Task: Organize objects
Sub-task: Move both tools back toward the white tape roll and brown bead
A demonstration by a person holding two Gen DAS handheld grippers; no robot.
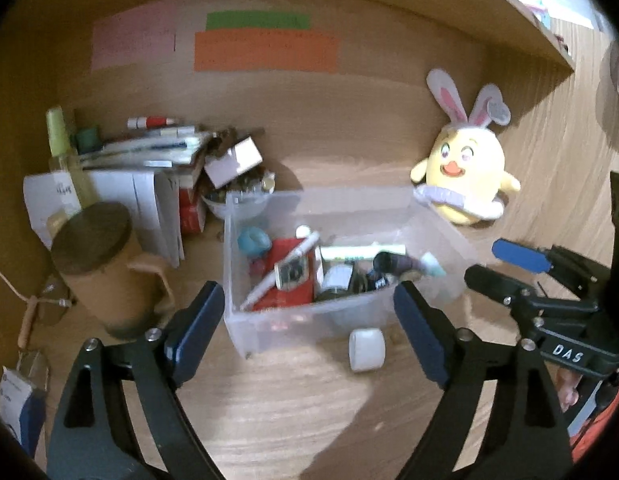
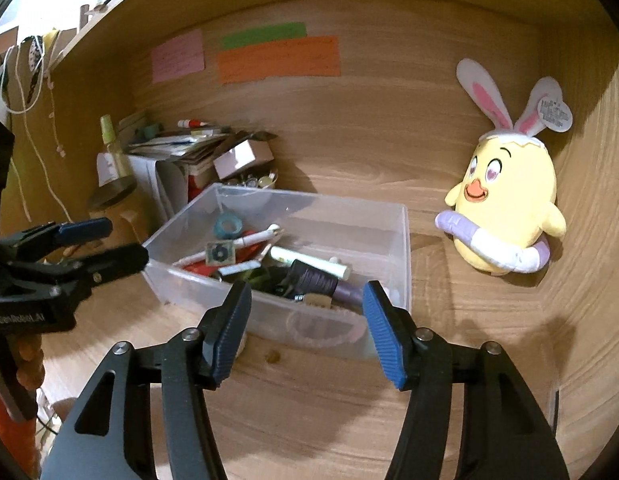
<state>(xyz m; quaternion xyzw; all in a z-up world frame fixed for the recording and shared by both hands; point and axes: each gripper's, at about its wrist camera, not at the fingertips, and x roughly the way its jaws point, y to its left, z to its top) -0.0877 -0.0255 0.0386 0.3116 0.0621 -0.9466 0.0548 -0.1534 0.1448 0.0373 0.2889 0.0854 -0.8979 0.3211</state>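
The left tool point(image 1: 309, 312) hangs over the bench point(image 1: 289, 400) with its blue-padded fingers spread wide and nothing between them, aimed at the near wall of a clear plastic box point(image 1: 293, 320). The right tool point(image 2: 307, 312) is likewise spread apart and empty, pointing at the same box point(image 2: 349, 216) from its other near corner; seen from the left camera, its black body carries a label reading "DAS". The left tool's body, seen from the right camera, bears white lettering too blurred to read. Inside the box lie a white pen point(image 1: 285, 272), a red packet point(image 1: 285, 284), a blue tape roll point(image 2: 228, 226) and a dark purple tube point(image 2: 321, 280), among other small items. A white roll point(image 1: 366, 349) sits on the bench just outside the box's front wall. To the left stand a brown mug with a dark lid point(image 1: 105, 272) and a pile of papers point(image 1: 149, 152); to the right, well apart, a yellow plush chick with rabbit ears point(image 2: 509, 208) leans at the back wall. Pink, green and orange notes point(image 2: 277, 58) are stuck on that wall, their writing illegible. Bare bench lies in front of the box.
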